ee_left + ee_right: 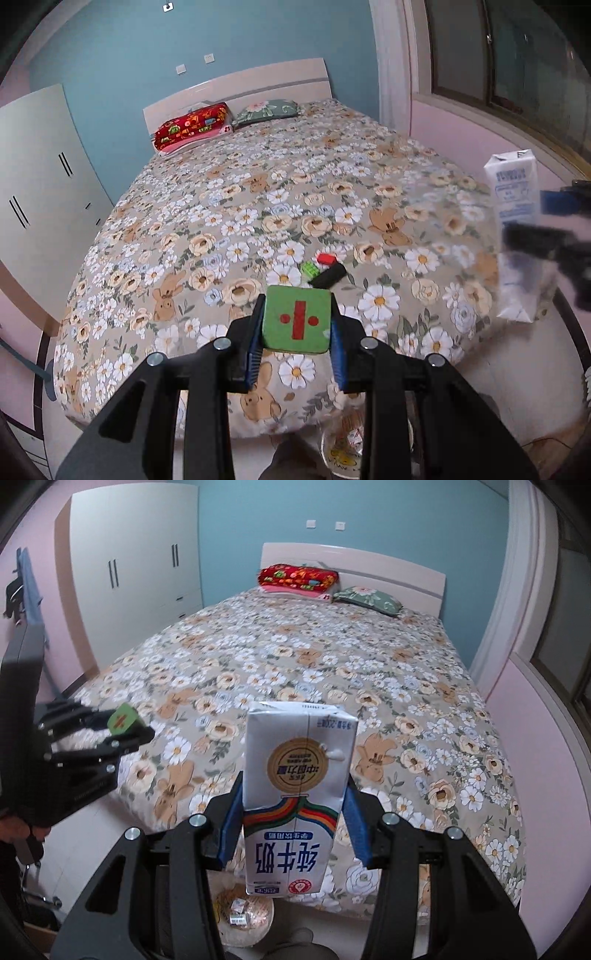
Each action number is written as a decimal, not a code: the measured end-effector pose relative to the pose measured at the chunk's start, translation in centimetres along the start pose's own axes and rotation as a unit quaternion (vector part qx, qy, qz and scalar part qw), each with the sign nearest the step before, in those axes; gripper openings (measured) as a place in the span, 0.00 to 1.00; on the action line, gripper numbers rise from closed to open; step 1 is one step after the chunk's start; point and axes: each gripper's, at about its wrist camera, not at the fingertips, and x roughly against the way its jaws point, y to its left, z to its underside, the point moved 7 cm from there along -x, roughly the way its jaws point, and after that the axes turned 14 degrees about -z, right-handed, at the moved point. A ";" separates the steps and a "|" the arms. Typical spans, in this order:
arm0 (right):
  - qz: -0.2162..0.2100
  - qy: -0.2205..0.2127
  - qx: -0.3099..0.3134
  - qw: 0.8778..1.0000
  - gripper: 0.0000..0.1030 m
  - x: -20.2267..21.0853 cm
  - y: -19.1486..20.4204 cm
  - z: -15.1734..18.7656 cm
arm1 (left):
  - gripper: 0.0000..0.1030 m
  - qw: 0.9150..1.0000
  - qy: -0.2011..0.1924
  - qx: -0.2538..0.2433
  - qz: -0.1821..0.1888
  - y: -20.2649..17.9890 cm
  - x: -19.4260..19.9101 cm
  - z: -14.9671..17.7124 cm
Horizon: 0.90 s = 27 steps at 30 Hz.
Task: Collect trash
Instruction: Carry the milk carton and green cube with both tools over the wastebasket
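My left gripper [297, 325] is shut on a green cube [297, 319] with a red division sign, held above the foot of the bed. My right gripper [293, 812] is shut on a white milk carton [297, 794], held upside down; the carton also shows in the left wrist view [511, 206]. On the floral bedspread lie a red brick [327, 258], a green brick [309, 268] and a black block [328, 277], just beyond the cube. A bin [243, 914] with wrappers inside stands on the floor below both grippers, partly hidden; it also shows in the left wrist view [341, 454].
The bed [332, 664] fills both views, with a red pillow [297, 576] and a green pillow [367, 597] at the headboard. A white wardrobe [136, 572] stands left of it. A window sill [480, 122] runs along the right.
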 end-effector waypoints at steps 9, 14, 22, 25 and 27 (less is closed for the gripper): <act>-0.016 0.043 0.006 0.999 0.48 -3.2 0.9 5.5 | 0.32 0.999 0.038 -0.021 0.017 -2.4 -1.2 5.3; -0.029 0.066 0.000 0.997 0.48 -5.5 1.2 8.2 | 0.32 0.997 0.062 -0.030 0.025 -3.9 -2.8 8.6; -0.059 0.113 -0.012 0.992 0.48 -10.2 2.3 13.2 | 0.32 0.992 0.106 -0.054 0.036 -6.6 -5.8 13.6; -0.071 0.131 -0.019 0.989 0.48 -12.1 2.8 15.3 | 0.32 0.990 0.125 -0.060 0.039 -7.3 -7.2 15.6; -0.075 0.144 -0.023 0.986 0.48 -13.3 3.0 16.7 | 0.32 0.987 0.140 -0.064 0.042 -7.9 -8.2 17.0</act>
